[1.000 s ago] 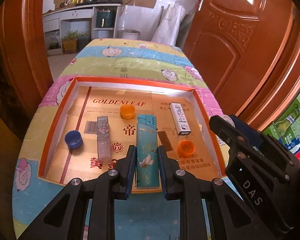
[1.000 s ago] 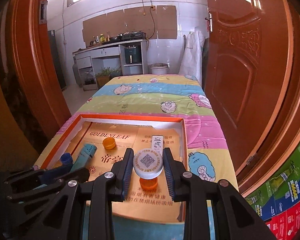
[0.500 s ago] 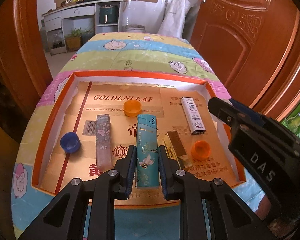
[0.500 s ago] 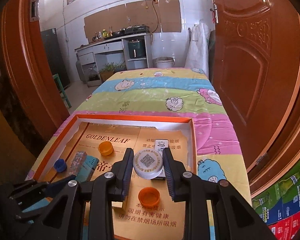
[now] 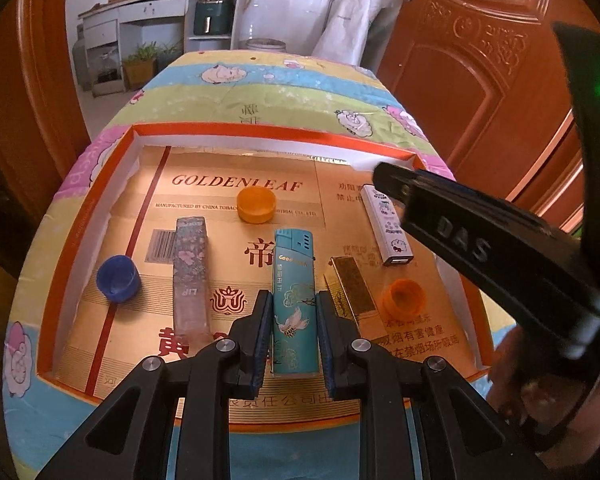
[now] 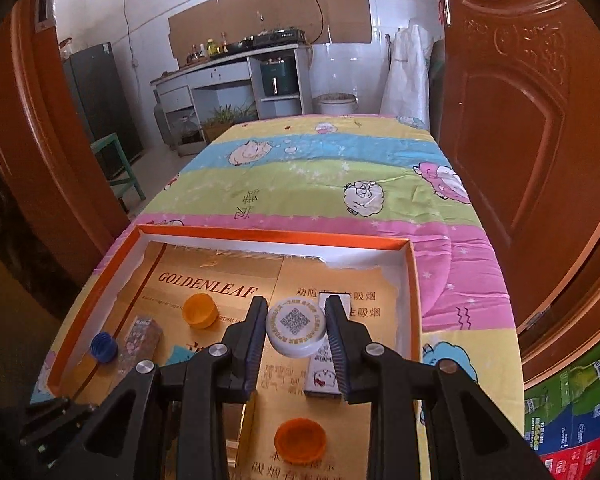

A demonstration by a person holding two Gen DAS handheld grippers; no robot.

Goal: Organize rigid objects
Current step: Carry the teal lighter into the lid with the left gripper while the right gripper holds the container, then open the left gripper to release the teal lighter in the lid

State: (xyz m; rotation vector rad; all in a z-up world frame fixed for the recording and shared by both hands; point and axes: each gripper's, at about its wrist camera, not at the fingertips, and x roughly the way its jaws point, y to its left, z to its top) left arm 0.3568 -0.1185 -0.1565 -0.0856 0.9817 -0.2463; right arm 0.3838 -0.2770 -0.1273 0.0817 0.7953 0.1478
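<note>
At the bottom centre of its view, the left gripper [image 5: 291, 334] is clamped on a teal lighter [image 5: 294, 300]. The right gripper [image 6: 296, 338] grips a white cap [image 6: 296, 326] – both over the orange tray [image 5: 260, 134]. Farther back lies an orange cap [image 5: 256, 205], mid-frame.

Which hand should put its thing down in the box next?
Probably the right gripper: it holds the white cap above bare box floor. The left gripper's teal lighter seems already down.
</note>
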